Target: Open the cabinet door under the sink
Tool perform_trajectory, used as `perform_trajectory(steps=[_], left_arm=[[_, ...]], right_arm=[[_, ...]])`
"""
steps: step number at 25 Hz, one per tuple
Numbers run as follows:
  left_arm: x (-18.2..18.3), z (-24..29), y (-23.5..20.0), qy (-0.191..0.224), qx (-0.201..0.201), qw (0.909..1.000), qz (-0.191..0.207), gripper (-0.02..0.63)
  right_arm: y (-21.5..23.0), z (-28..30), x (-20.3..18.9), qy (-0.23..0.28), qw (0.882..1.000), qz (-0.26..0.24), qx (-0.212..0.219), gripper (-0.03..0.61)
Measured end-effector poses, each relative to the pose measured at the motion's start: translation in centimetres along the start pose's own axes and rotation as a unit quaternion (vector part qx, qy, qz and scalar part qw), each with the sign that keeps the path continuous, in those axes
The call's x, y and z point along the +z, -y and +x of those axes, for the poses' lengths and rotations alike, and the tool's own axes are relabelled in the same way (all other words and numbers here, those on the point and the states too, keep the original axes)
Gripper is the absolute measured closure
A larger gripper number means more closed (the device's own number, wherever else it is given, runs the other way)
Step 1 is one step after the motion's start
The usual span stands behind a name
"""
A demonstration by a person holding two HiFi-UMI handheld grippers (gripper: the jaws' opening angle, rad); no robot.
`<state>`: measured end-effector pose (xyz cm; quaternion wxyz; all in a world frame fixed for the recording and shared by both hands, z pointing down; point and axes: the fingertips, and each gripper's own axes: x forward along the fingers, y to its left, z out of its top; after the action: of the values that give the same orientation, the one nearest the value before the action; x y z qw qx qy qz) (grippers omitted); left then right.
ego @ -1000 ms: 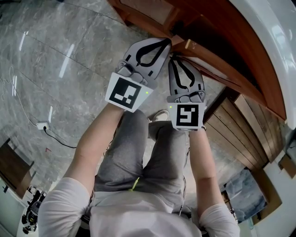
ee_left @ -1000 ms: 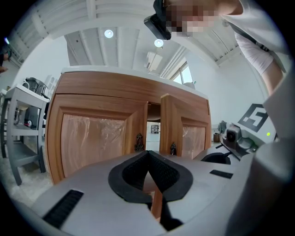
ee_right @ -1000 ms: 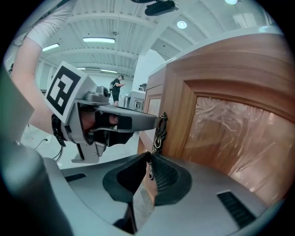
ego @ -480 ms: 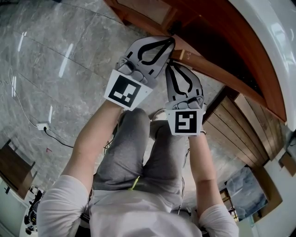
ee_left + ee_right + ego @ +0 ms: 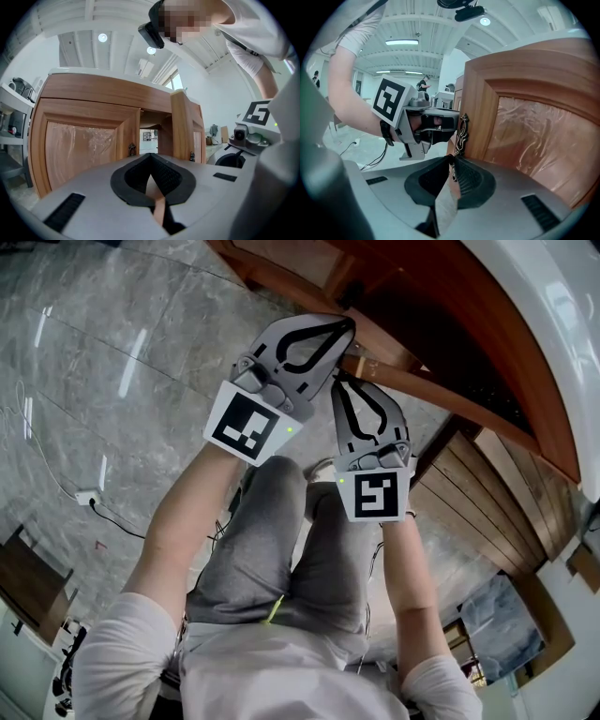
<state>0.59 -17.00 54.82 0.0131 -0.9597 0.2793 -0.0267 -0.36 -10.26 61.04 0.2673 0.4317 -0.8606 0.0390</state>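
Right tongs (image 5: 451, 163) are pinched tight on the scrolled, dark metal handle (image 5: 461, 133) at the edge of the door (image 5: 534, 136). That door is a reddish-brown wooden frame around a panel under crinkled clear film, swung ajar below the glossy white sink (image 5: 553, 315). Left tongs (image 5: 151, 158) sit just beside them, smooth grey shells with ribbed black pads closed tip to tip on nothing, facing the closed second door (image 5: 84, 145) of the same framed wood and film, above a polished grey marble floor (image 5: 112, 362).
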Motion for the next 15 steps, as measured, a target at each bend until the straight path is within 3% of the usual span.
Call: perform_trajectory(steps=[15], left_arm=[[0.4,-2.1,3.8,-0.011,-0.039,0.9992,0.002,0.606]], right_arm=[[-2.3,-3.0,-0.9,0.007,1.000,0.011,0.001,0.520]])
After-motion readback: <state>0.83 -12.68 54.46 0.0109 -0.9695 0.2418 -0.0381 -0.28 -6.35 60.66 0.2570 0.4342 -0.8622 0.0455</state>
